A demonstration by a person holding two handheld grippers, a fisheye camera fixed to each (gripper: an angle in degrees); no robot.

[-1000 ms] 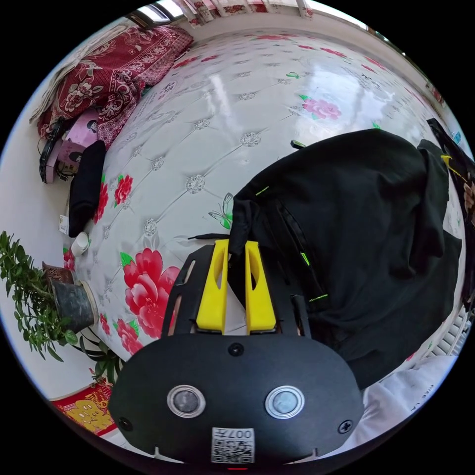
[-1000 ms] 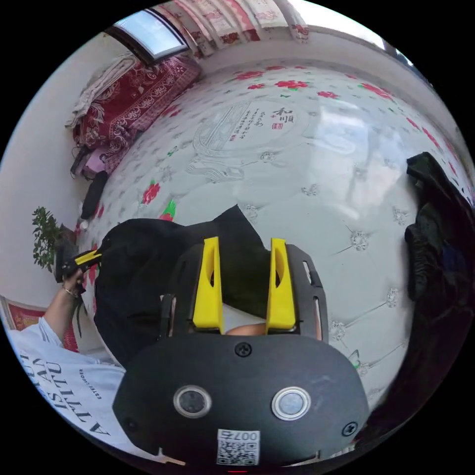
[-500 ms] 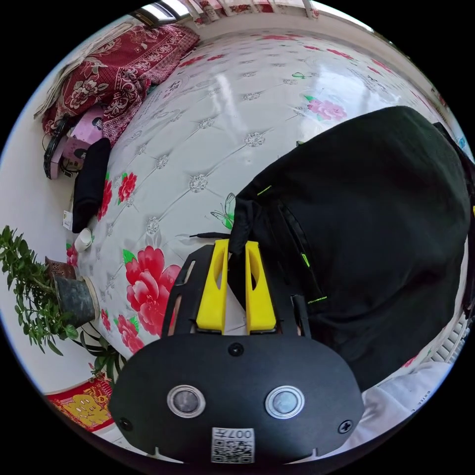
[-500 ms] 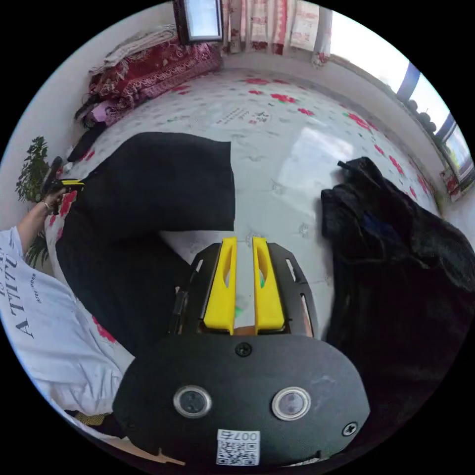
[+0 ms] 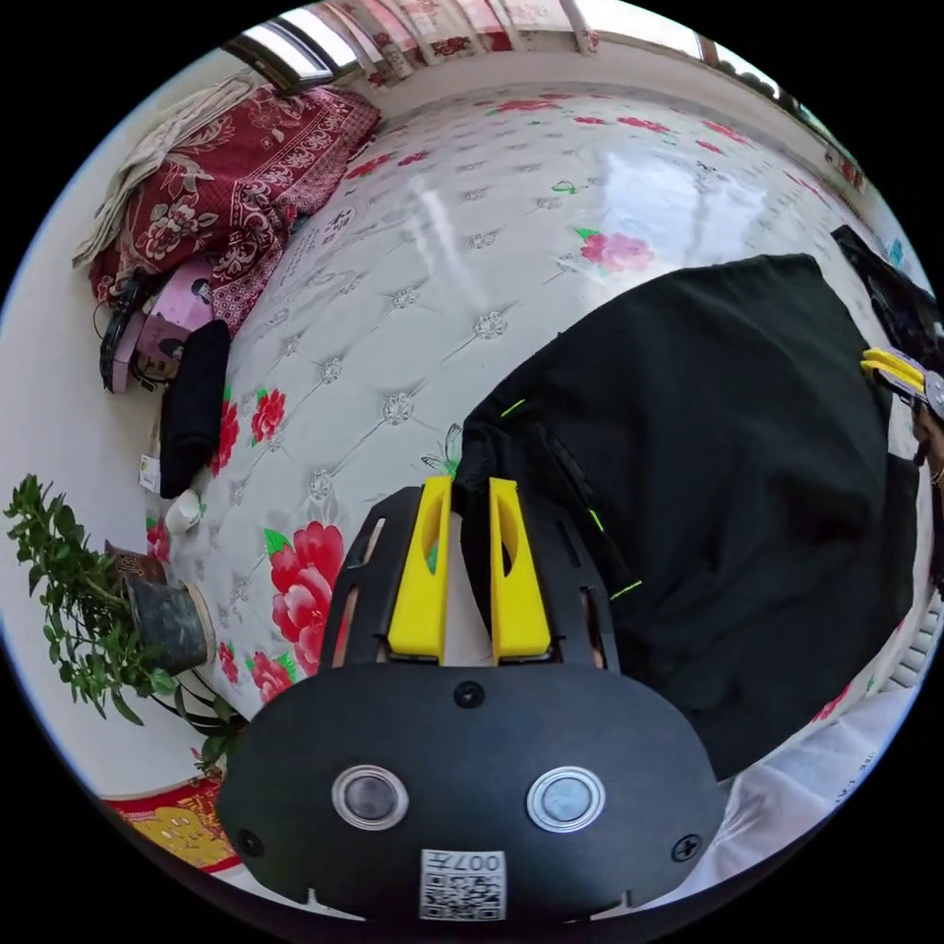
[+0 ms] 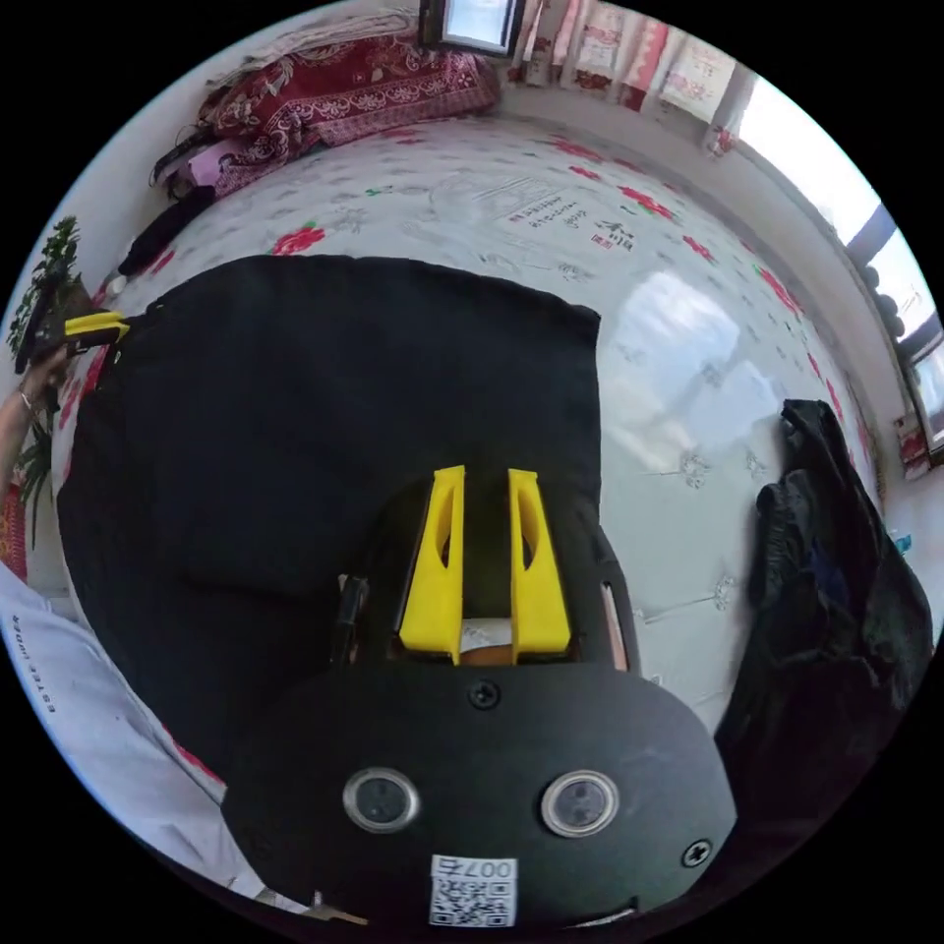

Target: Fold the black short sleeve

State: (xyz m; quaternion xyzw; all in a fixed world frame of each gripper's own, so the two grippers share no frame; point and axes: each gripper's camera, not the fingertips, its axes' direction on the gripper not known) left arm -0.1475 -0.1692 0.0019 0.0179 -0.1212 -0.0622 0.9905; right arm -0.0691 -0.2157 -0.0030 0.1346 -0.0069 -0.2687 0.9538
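The black garment (image 5: 718,462) lies spread flat on the flowered bed (image 5: 423,256), with small green stitches near one corner. My left gripper (image 5: 462,482) is shut on that corner, and cloth runs between its yellow jaws. The left gripper (image 6: 98,324) also appears at the garment's far left corner, held by a hand. In the right gripper view the garment (image 6: 324,413) stretches wide. My right gripper (image 6: 484,474) sits over its near right part, jaws close together with black cloth in the narrow gap. That right gripper (image 5: 890,366) touches the garment's right edge.
A red patterned quilt (image 5: 226,187) and a folded black item (image 5: 192,403) lie at the bed's far side. A potted plant (image 5: 88,600) stands beside the bed. A heap of dark clothes (image 6: 836,590) lies right of the garment. The person's white shirt (image 6: 88,708) is close by.
The garment, doubled over itself a second ago, has been flung out flat. My right gripper went from open to shut, swung off the cloth, then came back over it. The left hold is unchanged.
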